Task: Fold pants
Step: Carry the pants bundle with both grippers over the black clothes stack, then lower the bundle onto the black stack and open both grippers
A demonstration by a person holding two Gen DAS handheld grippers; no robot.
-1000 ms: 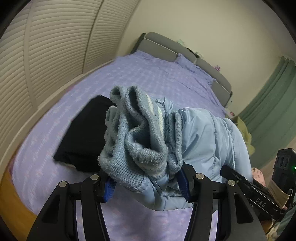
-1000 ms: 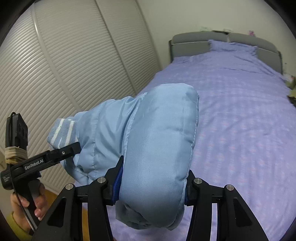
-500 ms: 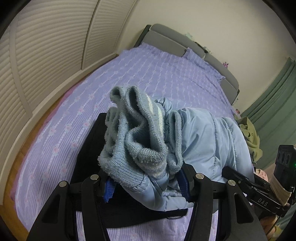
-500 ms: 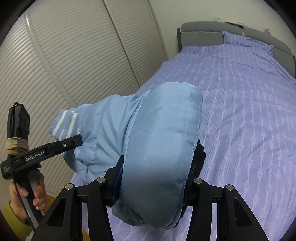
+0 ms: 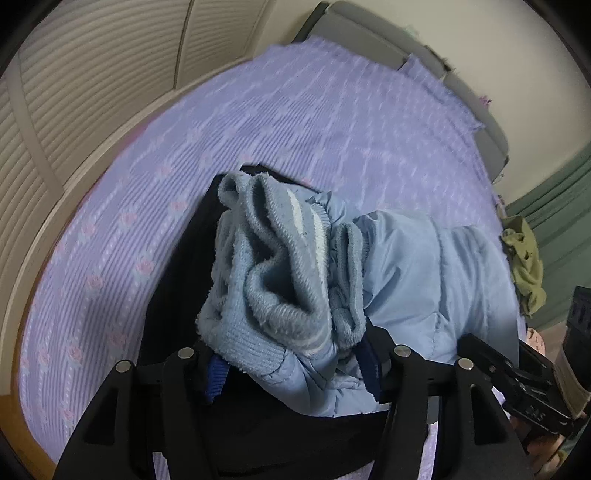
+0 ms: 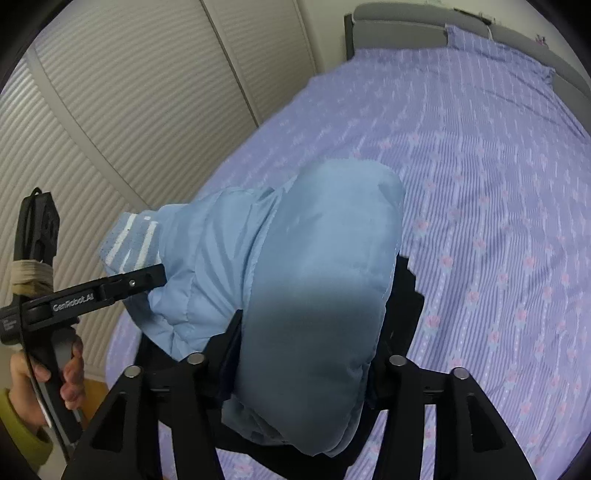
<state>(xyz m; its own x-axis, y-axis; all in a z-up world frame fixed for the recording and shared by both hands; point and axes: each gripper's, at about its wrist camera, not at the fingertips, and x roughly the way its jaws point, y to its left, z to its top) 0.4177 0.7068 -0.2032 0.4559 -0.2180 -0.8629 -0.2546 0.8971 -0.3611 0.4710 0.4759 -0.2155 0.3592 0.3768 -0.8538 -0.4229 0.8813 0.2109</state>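
Note:
Folded light blue padded pants (image 5: 424, 280) hang between my two grippers above the bed. My left gripper (image 5: 291, 369) is shut on the bunched knit cuffs (image 5: 273, 280), which have white stripes. My right gripper (image 6: 306, 365) is shut on the puffy folded end of the pants (image 6: 321, 266). The left gripper (image 6: 147, 278) also shows in the right wrist view, clamped on the striped cuff end. A black folded garment (image 5: 177, 306) lies on the bed right under the blue pants; it also shows in the right wrist view (image 6: 406, 302).
The bed (image 6: 498, 184) has a purple flowered sheet, with a grey headboard (image 6: 399, 26) and a pillow at the far end. White slatted closet doors (image 6: 129, 110) run along the left. An olive-green cloth (image 5: 524, 262) lies at the bed's right edge.
Both grippers have carried the blue pants forward and down, so they now hang directly over the black garment. Both grips are unchanged.

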